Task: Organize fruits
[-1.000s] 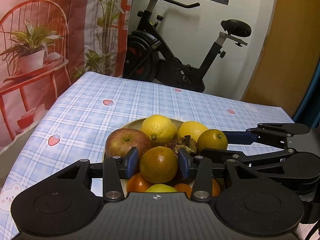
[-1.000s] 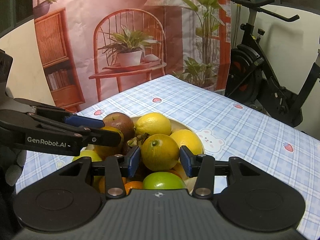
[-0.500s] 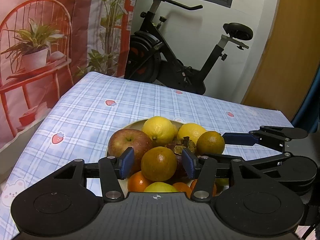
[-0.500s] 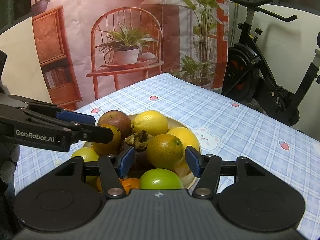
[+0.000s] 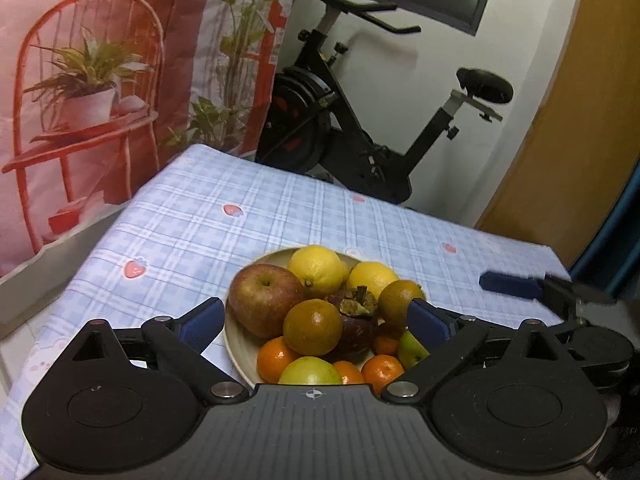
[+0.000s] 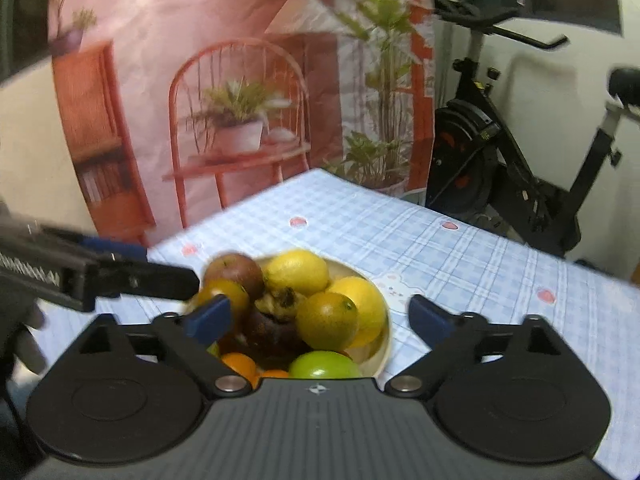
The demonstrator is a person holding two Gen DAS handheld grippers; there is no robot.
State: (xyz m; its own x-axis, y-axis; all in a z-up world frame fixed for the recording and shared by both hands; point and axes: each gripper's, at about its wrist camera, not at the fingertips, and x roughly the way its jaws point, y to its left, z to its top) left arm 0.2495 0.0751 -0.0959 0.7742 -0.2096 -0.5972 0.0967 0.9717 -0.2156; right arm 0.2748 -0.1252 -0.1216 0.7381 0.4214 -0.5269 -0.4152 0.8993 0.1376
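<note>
A cream plate (image 5: 236, 340) on the blue checked tablecloth holds a heap of fruit: a red apple (image 5: 264, 300), two lemons (image 5: 316, 268), dull orange citrus (image 5: 312, 326), a dark mangosteen (image 5: 356, 326), small tangerines and green fruit. My left gripper (image 5: 316, 322) is open and empty, its fingers wide on either side of the heap. My right gripper (image 6: 320, 318) is open and empty over the same plate (image 6: 382, 344); the orange citrus (image 6: 326, 320) it faced lies on the pile. Each gripper shows in the other's view.
The tablecloth (image 5: 248, 224) stretches beyond the plate to the far table edge. An exercise bike (image 5: 360, 128) stands behind the table. A printed backdrop with a red chair and plants (image 6: 236, 128) hangs at the left.
Both grippers opened wide, let go of the orange citrus each had been shut around, and pulled back a little from the heap. The fruit stays on the plate.
</note>
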